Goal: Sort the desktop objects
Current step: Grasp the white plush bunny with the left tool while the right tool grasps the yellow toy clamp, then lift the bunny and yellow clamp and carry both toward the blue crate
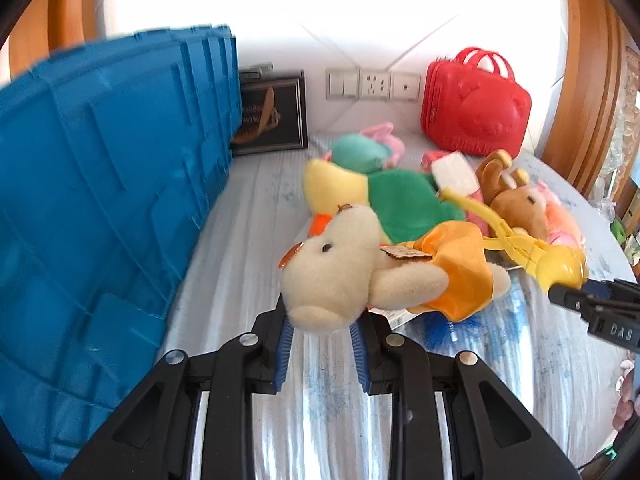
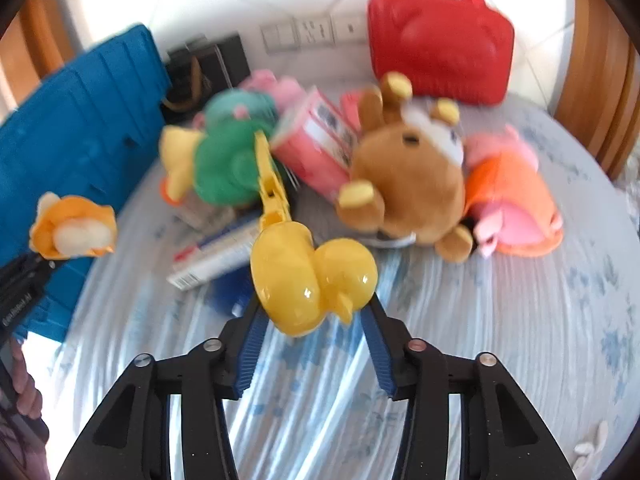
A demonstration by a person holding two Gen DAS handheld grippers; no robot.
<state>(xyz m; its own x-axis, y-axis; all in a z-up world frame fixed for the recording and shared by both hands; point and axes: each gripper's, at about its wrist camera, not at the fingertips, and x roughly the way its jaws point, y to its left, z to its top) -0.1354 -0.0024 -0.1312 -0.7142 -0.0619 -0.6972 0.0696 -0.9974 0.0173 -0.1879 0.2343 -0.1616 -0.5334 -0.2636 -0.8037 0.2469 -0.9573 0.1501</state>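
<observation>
Left wrist view shows our left gripper [image 1: 322, 320] clamped on the cream plush bear [image 1: 348, 264], held above the cloth, with the blue crate [image 1: 100, 184] close on its left, the nearer arm to it. Our right gripper [image 2: 314, 312] grips the yellow duck tongs [image 2: 312, 276]; their handle points away toward the pile, though blur probably hides how firmly they sit.

Crate [image 1: 100, 184] stands along your left, its wall beside the table [image 1: 240, 216]. Framed picture [image 1: 276, 112] behind it, against the wall. Handled case [image 1: 476, 108] far right, upright. Between them, a toy heap: turtle plush [image 1: 400, 200] left, bear plush [image 2: 408, 184] right, boxed pack [image 2: 316, 148] wedged between.
</observation>
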